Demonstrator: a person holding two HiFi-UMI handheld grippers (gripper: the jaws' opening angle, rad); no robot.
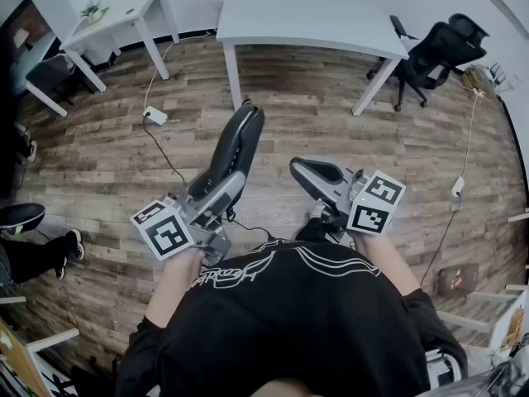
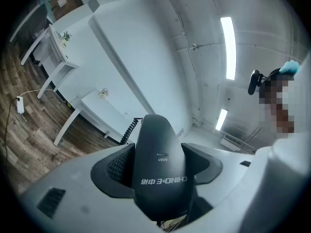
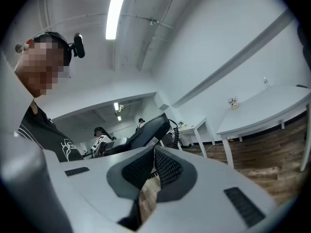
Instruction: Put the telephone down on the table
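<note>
My left gripper (image 1: 216, 195) is shut on a black telephone handset (image 1: 235, 149), which sticks up and away from me over the wooden floor. In the left gripper view the handset (image 2: 156, 149) fills the gap of the left gripper (image 2: 158, 173), its dark pads (image 2: 118, 168) pressed to the sides. A coiled cord (image 2: 128, 128) hangs behind it. To the right, my right gripper (image 1: 318, 174) is shut with nothing in it; in the right gripper view the right gripper (image 3: 153, 165) shows its ribbed pads nearly touching, with the handset (image 3: 148, 130) beyond them.
A white table (image 1: 310, 15) stands ahead of me, with a smaller white table (image 1: 124, 19) at the far left. A black office chair (image 1: 438, 48) is at the right. A power strip (image 1: 154, 116) and cable lie on the floor. Someone's shoe (image 1: 73, 242) is at the left.
</note>
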